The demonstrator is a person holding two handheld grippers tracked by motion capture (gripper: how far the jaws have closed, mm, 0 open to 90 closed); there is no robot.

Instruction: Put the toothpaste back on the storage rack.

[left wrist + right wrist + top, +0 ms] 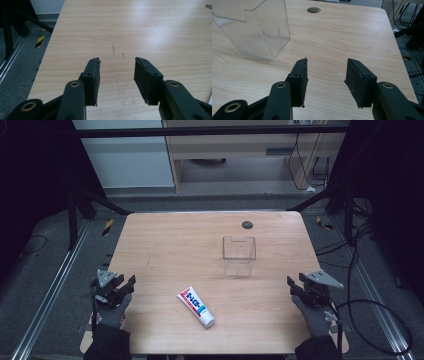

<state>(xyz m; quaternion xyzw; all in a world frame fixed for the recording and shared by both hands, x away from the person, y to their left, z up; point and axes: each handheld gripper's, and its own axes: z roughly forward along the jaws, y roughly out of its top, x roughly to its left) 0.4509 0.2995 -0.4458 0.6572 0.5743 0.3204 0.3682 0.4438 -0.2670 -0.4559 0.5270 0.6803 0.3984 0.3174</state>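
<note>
toothpaste tube (pixel 196 307) at counter (pixel 165 245) 6 o'clock | soft, light, slick: grip mid-body | clear box (pixel 239 256) 1 o'clock, brittle | left gripper (pixel 121 285), right gripper (pixel 295 286) fingers released, empty

The clear container (pixel 253 27) ahead-left of the right gripper (pixel 327 80) is running off the picture's top and left edges.

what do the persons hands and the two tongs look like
Both hands wear grey gloves with dark sleeves. The left tongs and right tongs are black, each topped by a grey three-cornered plate, with brass-coloured rivets and ribbed black pads. A black cable trails from the right one.
</note>
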